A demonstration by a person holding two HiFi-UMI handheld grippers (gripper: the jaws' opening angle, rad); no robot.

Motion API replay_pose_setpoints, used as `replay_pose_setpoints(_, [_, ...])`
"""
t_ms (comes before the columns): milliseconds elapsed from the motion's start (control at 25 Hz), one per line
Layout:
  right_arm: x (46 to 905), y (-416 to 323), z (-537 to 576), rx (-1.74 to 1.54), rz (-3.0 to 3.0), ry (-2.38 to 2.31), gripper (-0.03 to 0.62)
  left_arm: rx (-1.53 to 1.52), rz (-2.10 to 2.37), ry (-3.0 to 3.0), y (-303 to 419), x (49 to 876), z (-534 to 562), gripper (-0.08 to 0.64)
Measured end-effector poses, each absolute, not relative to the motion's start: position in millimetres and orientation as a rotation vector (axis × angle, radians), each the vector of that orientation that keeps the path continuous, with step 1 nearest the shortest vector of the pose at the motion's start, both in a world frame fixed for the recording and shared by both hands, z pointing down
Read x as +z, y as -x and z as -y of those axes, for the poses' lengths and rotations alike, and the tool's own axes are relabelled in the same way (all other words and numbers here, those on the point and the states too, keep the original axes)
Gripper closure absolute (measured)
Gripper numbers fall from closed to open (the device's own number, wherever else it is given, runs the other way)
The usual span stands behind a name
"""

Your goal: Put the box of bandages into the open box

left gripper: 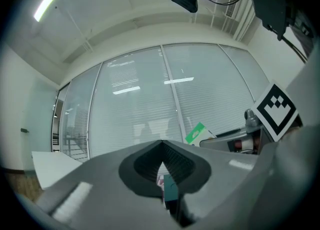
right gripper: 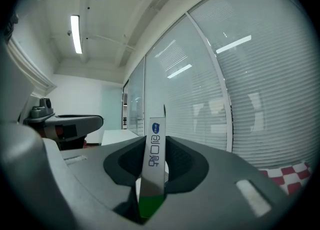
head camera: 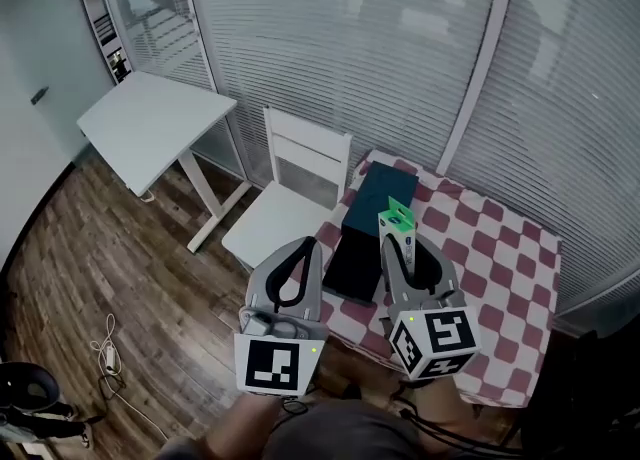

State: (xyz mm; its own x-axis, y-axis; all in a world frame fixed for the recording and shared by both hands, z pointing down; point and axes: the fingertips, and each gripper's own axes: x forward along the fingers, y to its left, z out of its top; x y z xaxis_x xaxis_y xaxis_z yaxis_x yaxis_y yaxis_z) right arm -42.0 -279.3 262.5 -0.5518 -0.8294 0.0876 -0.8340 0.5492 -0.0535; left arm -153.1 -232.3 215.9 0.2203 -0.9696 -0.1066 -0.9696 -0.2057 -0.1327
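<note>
My right gripper [head camera: 400,238] is shut on the box of bandages [head camera: 397,218], a thin white and green carton that stands on edge between the jaws [right gripper: 154,169]. It hangs above the near end of the open box [head camera: 356,260], whose dark inside faces up. A teal part [head camera: 380,196] lies at the box's far end. Both rest on the red-and-white checked table [head camera: 500,248]. My left gripper [head camera: 308,244] hovers to the left of the right one, shut, with nothing between its tips [left gripper: 161,144]. The carton [left gripper: 196,133] also shows in the left gripper view.
A white chair [head camera: 290,198] stands against the table's left side. Further left is a white desk [head camera: 150,128]. Glass walls with blinds run behind the table. Cables [head camera: 105,353] lie on the wooden floor at lower left.
</note>
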Motion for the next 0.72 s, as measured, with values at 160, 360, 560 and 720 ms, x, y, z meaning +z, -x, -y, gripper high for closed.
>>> replay_pose_setpoints(160, [276, 54, 301, 0.184, 2.666, -1.509, 0.476, -0.009, -1.812, 2.379, 165, 222, 263, 0.56])
replay_pose_setpoints(360, [310, 58, 320, 0.297, 2.575, -1.574, 0.476, -0.046, -1.754, 2.501, 167, 248, 293, 0.56])
replay_pose_setpoints(560, [362, 62, 329, 0.465, 2.482, -1.604, 0.476, -0.127, -1.723, 2.626, 168, 290, 313, 0.56])
replay_pose_setpoints(720, [403, 67, 339, 0.584, 2.42, -1.615, 0.476, -0.209, -1.695, 2.678, 171, 321, 331, 0.56])
